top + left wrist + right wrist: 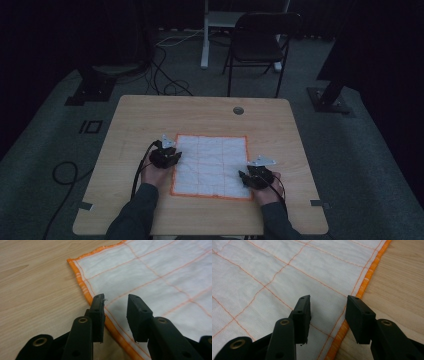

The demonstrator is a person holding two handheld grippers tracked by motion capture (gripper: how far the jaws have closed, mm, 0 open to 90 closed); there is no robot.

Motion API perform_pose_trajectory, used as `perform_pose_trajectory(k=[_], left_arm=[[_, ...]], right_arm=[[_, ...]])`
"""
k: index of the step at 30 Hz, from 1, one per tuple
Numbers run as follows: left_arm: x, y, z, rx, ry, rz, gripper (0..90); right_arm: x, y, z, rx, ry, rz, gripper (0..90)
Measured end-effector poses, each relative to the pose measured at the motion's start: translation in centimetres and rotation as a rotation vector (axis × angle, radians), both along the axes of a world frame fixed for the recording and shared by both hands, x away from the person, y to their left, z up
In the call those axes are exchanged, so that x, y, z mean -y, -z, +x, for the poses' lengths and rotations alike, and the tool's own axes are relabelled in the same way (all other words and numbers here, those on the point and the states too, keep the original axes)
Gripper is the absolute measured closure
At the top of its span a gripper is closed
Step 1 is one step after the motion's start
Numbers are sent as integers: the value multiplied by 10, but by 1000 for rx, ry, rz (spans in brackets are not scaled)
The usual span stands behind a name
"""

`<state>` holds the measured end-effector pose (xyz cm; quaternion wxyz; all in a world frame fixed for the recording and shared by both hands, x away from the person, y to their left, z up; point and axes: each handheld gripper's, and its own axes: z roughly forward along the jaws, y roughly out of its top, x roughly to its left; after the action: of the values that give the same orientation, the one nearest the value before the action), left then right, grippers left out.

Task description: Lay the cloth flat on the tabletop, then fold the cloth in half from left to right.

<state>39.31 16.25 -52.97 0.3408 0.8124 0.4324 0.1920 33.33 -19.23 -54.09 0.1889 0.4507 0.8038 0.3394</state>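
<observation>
White cloth (211, 166) with an orange border and a thin orange grid, spread flat on the wooden table (135, 120), a bit nearer the front edge than the far one. Left gripper (171, 156) parked at the cloth's left edge, roughly halfway along it, held by the left hand (152, 175). Up close in the left gripper view: jaws apart, one over bare wood just beside the orange hem, the other over the white weave, so straddling the hem of the cloth (155, 277) with nothing pinched between. Can't tell if the tips actually touch the fabric. Right gripper (248, 176) sitting at the near right corner area of the cloth, right hand (267, 192) behind it. Same story in the right gripper view: jaws spread, one above the white part of the cloth (274, 270), the other about over the orange border next to the wood, gripping nothing. Grey three-cornered plates visible on top of both grippers, cables trailing back toward the sleeves. Beyond the table's far side, a dark folding chair (260, 42) on grey carpet, plus some loose cables (165, 80) on the floor.
</observation>
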Motion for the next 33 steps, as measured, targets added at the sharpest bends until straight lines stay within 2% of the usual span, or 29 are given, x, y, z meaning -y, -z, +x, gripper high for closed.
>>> perform_pose_trajectory(k=[6,13,17,26,33], left_arm=[[-6,-7,-16,-6,4,-45,632],[-9,-12,-34,7,7,-94,600],[-9,-12,-42,-1,-6,-119,584],[-7,-7,-53,-19,-37,-128,554],[-6,1,-48,-34,-75,-91,543]], right_arm=[[1,0,0,1,-1,3,549],[1,1,0,4,-7,8,544],[2,1,1,5,-10,11,540],[2,1,1,7,-12,12,536],[2,2,1,10,-15,15,532]])
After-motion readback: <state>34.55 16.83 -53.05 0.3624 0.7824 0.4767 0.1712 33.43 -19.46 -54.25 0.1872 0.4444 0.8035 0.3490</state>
